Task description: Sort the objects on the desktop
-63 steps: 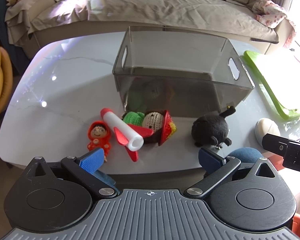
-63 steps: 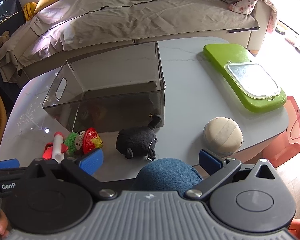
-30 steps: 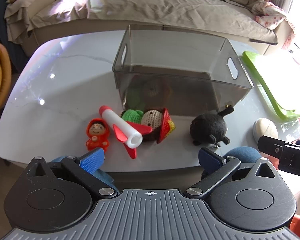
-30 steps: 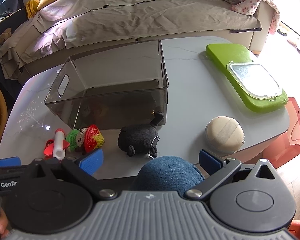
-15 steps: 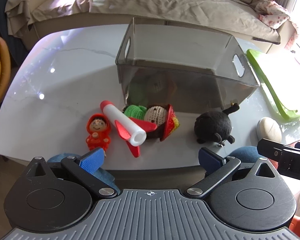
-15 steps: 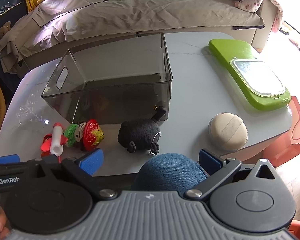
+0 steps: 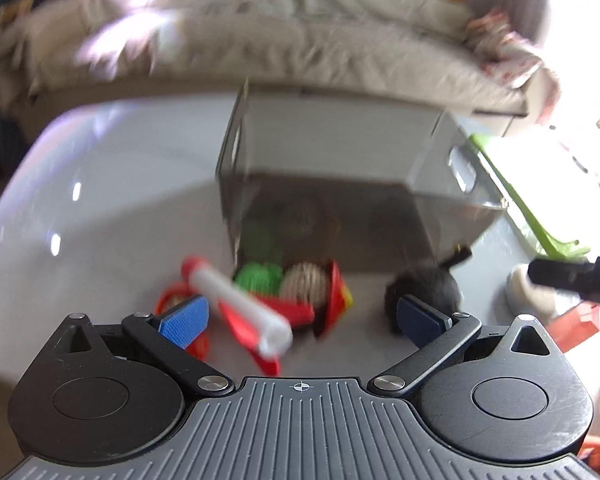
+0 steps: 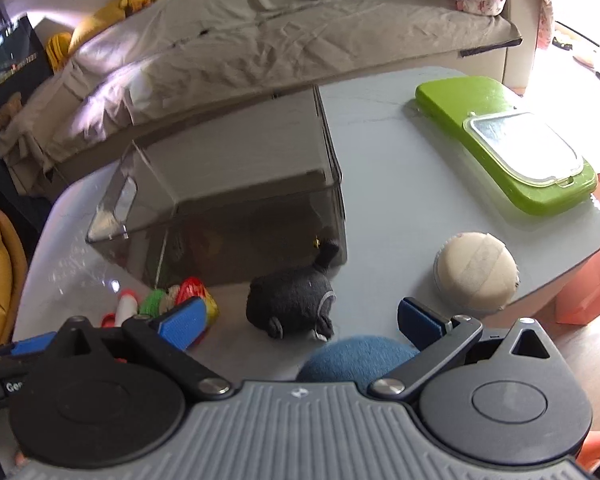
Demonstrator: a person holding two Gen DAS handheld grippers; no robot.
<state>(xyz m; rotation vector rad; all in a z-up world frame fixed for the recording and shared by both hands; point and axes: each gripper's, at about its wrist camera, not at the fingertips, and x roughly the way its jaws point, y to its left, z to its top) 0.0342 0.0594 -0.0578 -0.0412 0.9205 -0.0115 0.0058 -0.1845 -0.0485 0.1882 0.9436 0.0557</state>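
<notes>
A smoky clear storage bin [image 7: 340,168] [image 8: 236,184] stands on the white table [image 7: 112,184]. In front of it lie a red and white toy rocket [image 7: 240,312], a crocheted doll with green and red parts [image 7: 300,284] [image 8: 180,296], a small red figure [image 7: 172,300] and a black plush toy [image 7: 424,288] [image 8: 296,300]. My left gripper [image 7: 300,316] is open and empty, just above the rocket and doll. My right gripper [image 8: 300,320] is open and empty, just before the black plush. The left wrist view is blurred.
A cream round pouch [image 8: 476,268] sits near the table's right front edge. A green case with a clear lid [image 8: 512,144] lies at the right. A covered sofa [image 8: 280,28] stands behind the table. An orange box [image 8: 592,264] is on the floor at right.
Both grippers have moved forward and down toward the toys. The left one now hangs over the rocket and doll. The toys and bin have not moved.
</notes>
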